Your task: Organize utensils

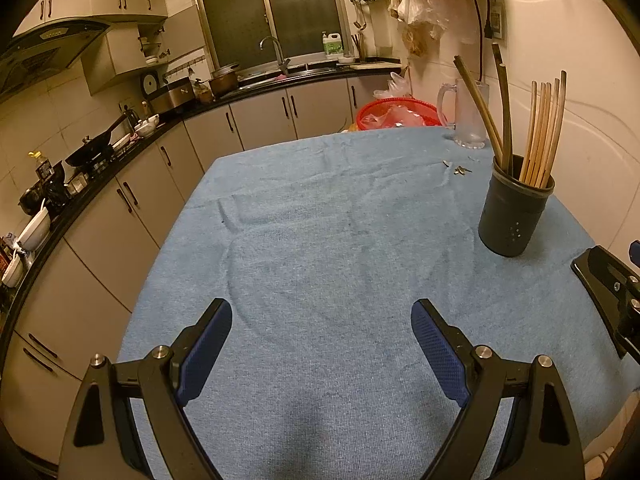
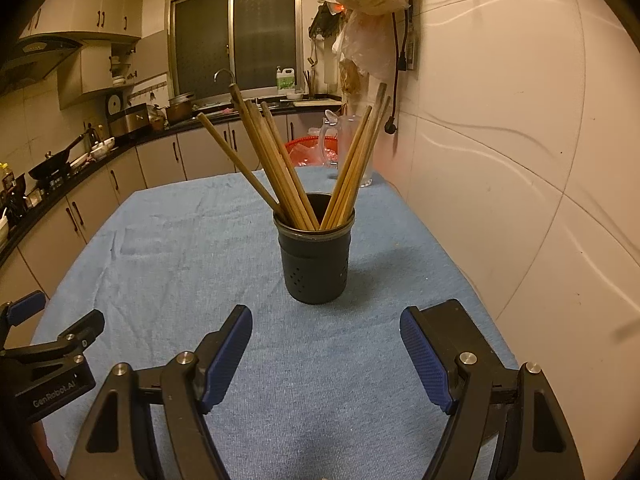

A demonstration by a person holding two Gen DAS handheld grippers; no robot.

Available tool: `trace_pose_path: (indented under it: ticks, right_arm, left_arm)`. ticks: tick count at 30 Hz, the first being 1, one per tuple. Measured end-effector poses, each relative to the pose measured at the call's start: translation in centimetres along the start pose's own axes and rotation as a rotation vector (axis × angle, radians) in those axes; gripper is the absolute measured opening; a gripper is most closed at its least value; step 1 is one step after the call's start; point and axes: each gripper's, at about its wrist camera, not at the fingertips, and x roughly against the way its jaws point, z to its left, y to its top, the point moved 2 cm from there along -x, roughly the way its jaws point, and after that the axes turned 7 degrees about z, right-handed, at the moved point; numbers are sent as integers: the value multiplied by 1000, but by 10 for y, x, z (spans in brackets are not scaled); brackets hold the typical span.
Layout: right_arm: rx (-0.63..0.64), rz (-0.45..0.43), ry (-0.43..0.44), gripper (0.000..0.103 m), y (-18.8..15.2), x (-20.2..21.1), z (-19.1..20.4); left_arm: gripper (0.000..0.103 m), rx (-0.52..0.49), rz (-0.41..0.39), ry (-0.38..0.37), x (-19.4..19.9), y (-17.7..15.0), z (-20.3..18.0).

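Observation:
A dark round utensil holder (image 2: 315, 263) stands on the blue cloth (image 2: 180, 248) and holds several wooden chopsticks (image 2: 280, 164) fanned left and right. In the left wrist view the holder (image 1: 514, 216) is at the right with the chopsticks (image 1: 542, 136) upright in it. My right gripper (image 2: 326, 344) is open and empty, just in front of the holder. My left gripper (image 1: 322, 332) is open and empty over bare cloth (image 1: 320, 240), left of the holder. Part of the right gripper's body (image 1: 612, 296) shows at the right edge of the left wrist view.
A clear glass mug (image 1: 466, 114) stands at the table's far right corner, with small metal bits (image 1: 460, 168) on the cloth near it. A red basket (image 1: 396, 114) sits behind the table. A tiled wall (image 2: 520, 160) runs along the right. Kitchen cabinets (image 1: 132, 200) line the left.

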Motion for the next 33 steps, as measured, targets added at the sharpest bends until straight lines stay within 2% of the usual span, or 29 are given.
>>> trace_pose_path:
  ticks: [33]
  right_arm:
    - [8, 14, -2, 79, -4, -1, 3]
  left_arm:
    - [91, -9, 2, -6, 2, -2, -2]
